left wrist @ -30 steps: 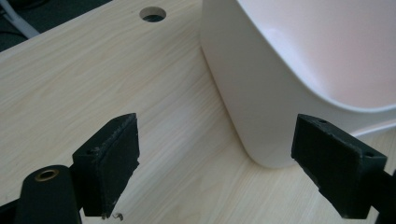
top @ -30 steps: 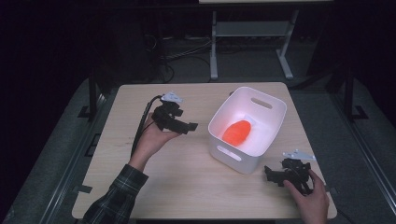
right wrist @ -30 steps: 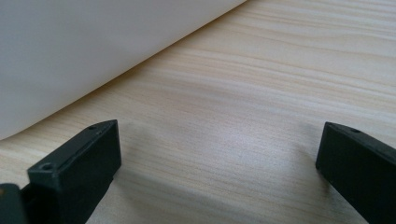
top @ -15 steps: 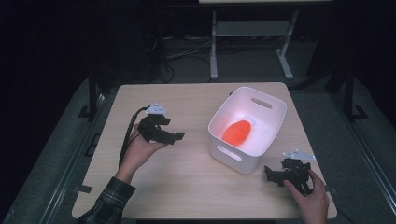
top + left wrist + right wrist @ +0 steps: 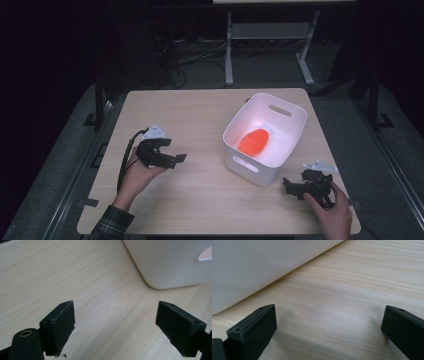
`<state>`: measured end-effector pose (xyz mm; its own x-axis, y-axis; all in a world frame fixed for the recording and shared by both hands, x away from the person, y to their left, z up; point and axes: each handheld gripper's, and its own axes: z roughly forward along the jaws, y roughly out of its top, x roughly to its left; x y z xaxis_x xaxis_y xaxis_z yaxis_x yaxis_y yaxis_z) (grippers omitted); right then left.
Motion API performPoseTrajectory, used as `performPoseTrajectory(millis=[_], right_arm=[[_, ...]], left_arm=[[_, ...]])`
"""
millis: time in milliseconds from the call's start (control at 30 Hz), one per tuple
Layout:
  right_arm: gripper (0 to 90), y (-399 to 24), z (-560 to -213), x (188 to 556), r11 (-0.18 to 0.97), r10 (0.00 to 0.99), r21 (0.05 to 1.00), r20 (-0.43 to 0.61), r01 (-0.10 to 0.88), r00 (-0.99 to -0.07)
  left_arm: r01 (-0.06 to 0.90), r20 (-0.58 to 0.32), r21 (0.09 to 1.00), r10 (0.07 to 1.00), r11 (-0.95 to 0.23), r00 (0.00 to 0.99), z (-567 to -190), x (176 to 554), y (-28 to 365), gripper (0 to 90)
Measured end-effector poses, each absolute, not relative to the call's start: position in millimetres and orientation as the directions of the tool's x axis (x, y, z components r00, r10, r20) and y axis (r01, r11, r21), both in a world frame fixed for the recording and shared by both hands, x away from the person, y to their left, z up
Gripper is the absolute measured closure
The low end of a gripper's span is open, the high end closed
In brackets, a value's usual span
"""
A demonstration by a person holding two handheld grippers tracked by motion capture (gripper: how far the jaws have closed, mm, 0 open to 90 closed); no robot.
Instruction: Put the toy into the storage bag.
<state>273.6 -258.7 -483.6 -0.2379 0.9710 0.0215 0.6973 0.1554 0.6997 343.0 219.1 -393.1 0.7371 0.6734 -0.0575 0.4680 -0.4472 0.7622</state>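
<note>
Toward the counter's right edge sits the white bin (image 5: pixel 265 137) with an orange object (image 5: pixel 253 141) inside, while left gripper (image 5: pixel 172 159) and right gripper (image 5: pixel 291 186) flank it, fingers wide and empty, so any reach should clear the bin's rim.

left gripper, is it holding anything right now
No, the left gripper has its jaws spread wide with only bare table between them, and the white bin sits ahead.

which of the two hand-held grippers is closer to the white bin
The right hand-held gripper, just off the white bin's near corner. The left hand-held gripper sits farther away across bare table.
</note>
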Motion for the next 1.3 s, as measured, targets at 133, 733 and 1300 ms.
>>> performPoseTrajectory(millis=[133,733,1300], right_arm=[[0.0,-258.7,-483.6,273.6,0.156,0.971,0.700,0.021,0.697,-0.238],[0.0,-258.7,-483.6,273.5,0.156,0.971,0.700,0.021,0.697,-0.238],[0.0,-258.7,-483.6,273.6,0.156,0.971,0.700,0.021,0.697,-0.238]], left_arm=[[0.466,-0.048,0.764,0.681,-0.446,0.730,-400.4,335.5,226.9,15.2],[0.463,-0.040,0.771,0.692,-0.437,0.720,-426.3,306.5,251.9,15.6],[0.506,-0.024,0.736,0.730,-0.450,0.684,-456.9,287.7,278.5,15.5]])
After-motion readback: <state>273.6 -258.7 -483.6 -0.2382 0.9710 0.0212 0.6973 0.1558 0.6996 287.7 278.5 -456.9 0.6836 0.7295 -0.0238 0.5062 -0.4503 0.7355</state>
